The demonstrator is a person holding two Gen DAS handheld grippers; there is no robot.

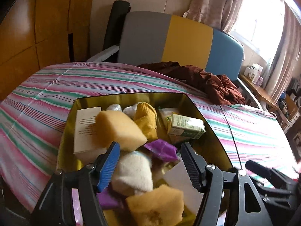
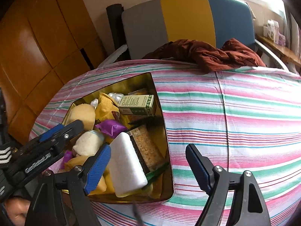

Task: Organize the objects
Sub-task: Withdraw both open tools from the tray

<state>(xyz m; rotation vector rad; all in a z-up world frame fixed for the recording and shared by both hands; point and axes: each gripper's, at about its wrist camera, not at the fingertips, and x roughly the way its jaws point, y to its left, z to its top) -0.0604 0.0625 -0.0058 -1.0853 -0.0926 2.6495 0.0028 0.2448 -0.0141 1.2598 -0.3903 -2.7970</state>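
A gold metal tin point(image 1: 129, 97) sits on the striped bed, also in the right wrist view point(image 2: 165, 131). It holds yellow sponges point(image 1: 118, 130), a mustard sock point(image 1: 146, 116), a white sock roll point(image 1: 133, 171), a purple packet point(image 1: 161, 148), a green-and-cream box point(image 1: 186, 126) and a white card box point(image 1: 85, 128). My left gripper point(image 1: 150, 165) is open, hovering over the tin above the white sock roll. My right gripper point(image 2: 148, 167) is open at the tin's right rim; a white foam block point(image 2: 126, 162) lies in the tin by its left finger, not gripped.
The bed has a pink, green and white striped sheet point(image 2: 235, 116). A crumpled brown garment point(image 1: 207, 79) lies at the far side. A grey, yellow and blue headboard point(image 1: 178, 37) stands behind. Wooden wardrobe point(image 1: 28, 28) on the left, a shelf with boxes point(image 1: 254, 73) at right.
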